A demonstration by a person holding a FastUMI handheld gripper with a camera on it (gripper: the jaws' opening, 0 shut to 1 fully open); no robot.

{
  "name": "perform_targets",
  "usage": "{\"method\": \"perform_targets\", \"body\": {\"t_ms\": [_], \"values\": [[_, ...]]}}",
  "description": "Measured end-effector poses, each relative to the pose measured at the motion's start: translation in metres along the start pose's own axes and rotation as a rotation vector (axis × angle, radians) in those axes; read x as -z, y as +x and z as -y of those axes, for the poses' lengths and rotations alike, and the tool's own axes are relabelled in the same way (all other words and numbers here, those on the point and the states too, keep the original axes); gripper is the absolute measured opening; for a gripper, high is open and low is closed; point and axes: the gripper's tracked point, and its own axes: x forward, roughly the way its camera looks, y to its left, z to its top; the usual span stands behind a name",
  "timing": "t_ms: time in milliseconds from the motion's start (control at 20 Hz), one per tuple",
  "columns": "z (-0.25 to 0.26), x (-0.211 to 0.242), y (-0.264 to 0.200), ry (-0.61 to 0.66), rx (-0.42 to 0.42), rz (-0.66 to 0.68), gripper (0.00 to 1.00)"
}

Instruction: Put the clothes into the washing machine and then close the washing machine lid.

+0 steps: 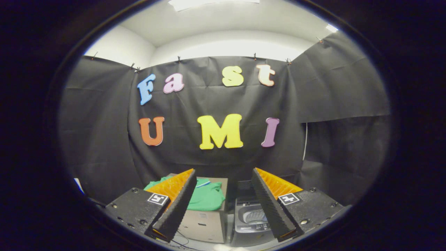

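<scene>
I've got the gripper [223,181] hanging with its ridged wedge fingers spread wide on nothing, crumpled green shirt [206,196] lying on a cardboard box [204,226] beyond them, beside the lid-up boxy washer [251,223].

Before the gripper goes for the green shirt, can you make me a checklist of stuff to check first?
1. Gripper open, nothing between its fingers: ok.
2. Green shirt in sight on the cardboard box, beyond the fingers: ok.
3. Washing machine beside the box: ok.
4. Machine lid up, drum visible: ok.
5. Drum free of other laundry: cannot tell.
6. Loose cables below the box, out of the path: cannot tell.
</scene>
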Motion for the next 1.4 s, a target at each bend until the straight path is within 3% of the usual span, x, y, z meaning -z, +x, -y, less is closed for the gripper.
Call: {"method": "perform_targets", "body": {"t_ms": [250, 650, 950, 1400], "values": [[-0.055, 0.002, 0.076, 0.009, -0.072, -0.037, 1.00], [-0.112, 0.046, 0.177, 0.050, -0.138, -0.167, 1.00], [-0.127, 0.110, 0.235, 0.050, -0.104, -0.301, 0.99], [-0.141, 0.225, 0.279, -0.003, -0.049, -0.538, 1.00]]}}
